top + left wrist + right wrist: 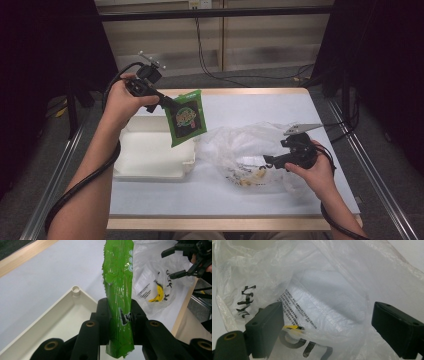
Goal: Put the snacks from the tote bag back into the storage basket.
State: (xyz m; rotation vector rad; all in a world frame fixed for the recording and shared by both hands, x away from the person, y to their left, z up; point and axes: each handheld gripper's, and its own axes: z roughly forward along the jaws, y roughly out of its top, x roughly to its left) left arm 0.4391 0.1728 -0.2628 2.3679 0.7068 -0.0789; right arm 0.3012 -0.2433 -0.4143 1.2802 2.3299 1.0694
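A green snack packet (188, 118) hangs in the air over the right end of a white tray (150, 160), tilted, held by its upper left corner. My left gripper (167, 103) is shut on it. In the left gripper view the packet (118, 277) stands edge-on between the black jaws of that gripper (119, 308). A crumpled clear plastic bag (240, 145) with black print lies on the table at the right. My right gripper (266, 162) stands open at the bag's right side. In the right gripper view the bag's film (324, 290) bulges between the wide-apart jaws of the gripper (332, 325).
The white tray (50, 320) is shallow with a raised rim and lies left of the bag (152, 280). Something yellow (156, 296) shows through the film. The table top (260, 105) is pale with a wooden edge. Cables trail from both grippers toward the person.
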